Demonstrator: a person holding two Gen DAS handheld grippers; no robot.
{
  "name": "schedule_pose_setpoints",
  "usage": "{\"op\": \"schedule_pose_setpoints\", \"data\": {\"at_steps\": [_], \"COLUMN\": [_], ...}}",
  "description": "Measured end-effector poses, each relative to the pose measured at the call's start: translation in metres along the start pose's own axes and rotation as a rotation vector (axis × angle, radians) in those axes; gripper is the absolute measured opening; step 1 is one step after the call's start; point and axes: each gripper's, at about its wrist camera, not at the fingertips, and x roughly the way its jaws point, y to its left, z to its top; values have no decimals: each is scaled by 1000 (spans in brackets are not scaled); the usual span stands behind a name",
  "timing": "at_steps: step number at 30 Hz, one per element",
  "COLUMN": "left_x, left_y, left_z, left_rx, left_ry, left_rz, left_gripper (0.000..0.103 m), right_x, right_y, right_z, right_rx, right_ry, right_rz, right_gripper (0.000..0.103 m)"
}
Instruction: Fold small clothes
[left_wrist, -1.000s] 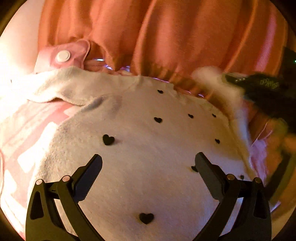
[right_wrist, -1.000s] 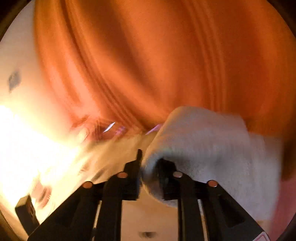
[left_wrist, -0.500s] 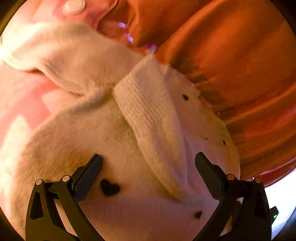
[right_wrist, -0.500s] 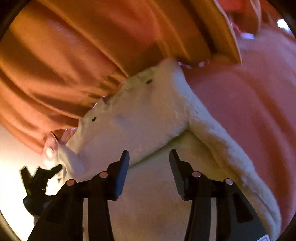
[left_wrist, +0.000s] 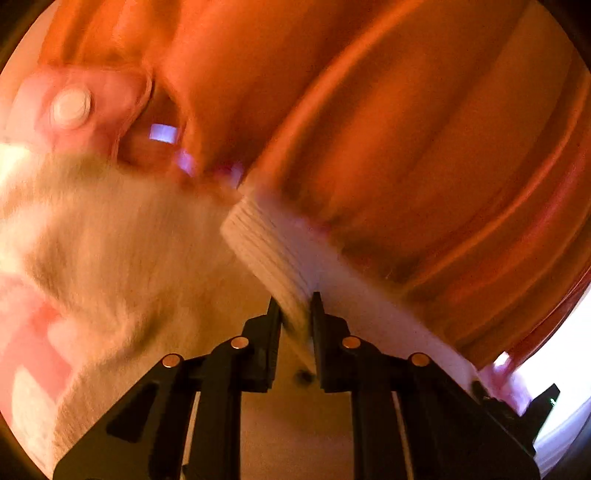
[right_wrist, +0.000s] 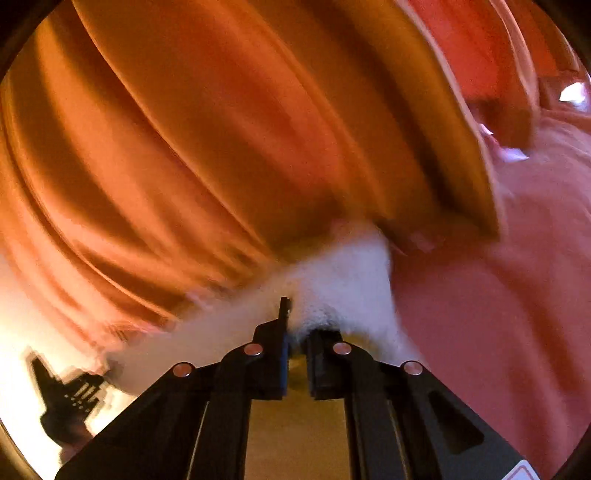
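One cream knit sweater (left_wrist: 122, 236) lies on one pink cloth (right_wrist: 498, 295), in front of one orange curtain (left_wrist: 369, 110). The left gripper (left_wrist: 295, 314), its jaws having just closed, clamps the sweater's ribbed cuff (left_wrist: 269, 251). The right gripper (right_wrist: 299, 325) pinches a fluffy cream fold of the same sweater. One pink tab with one white snap button (left_wrist: 72, 107) lies behind the sweater.

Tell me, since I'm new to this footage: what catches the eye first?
Orange curtain folds fill the background of both views. In front, the left tool pinches the ribbed cuff of a fuzzy white sweater, its jaws having just closed; the right tool grips another fluffy edge, beside a pink blanket.
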Motion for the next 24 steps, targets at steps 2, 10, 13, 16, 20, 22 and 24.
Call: {"op": "schedule_pose_setpoints", "data": {"at_steps": [2, 10, 13, 16, 20, 22, 24], "left_x": [24, 17, 15, 19, 18, 18, 19], "left_y": [15, 19, 16, 15, 14, 14, 12], "left_z": [-25, -30, -29, -28, -29, -29, -29], "left_rx": [-23, -21, -10, 14, 25, 25, 32], "left_ry": [110, 110, 110, 108, 108, 108, 107], "left_rz": [71, 104, 118, 143, 152, 153, 159], "left_gripper": [15, 22, 22, 23, 24, 24, 25], "right_x": [8, -45, -65, -76, -8, 4, -9], "right_y": [-22, -11, 16, 50, 37, 17, 22], "right_z": [-1, -1, -12, -1, -2, -3, 6], "right_rx": [154, 111, 47, -169, -190, -109, -130], "right_ry": [68, 18, -91, -197, 26, 80, 36], "right_rz": [45, 8, -143, -142, -209, -194, -183], "right_gripper": [7, 23, 25, 25, 23, 19, 18]}}
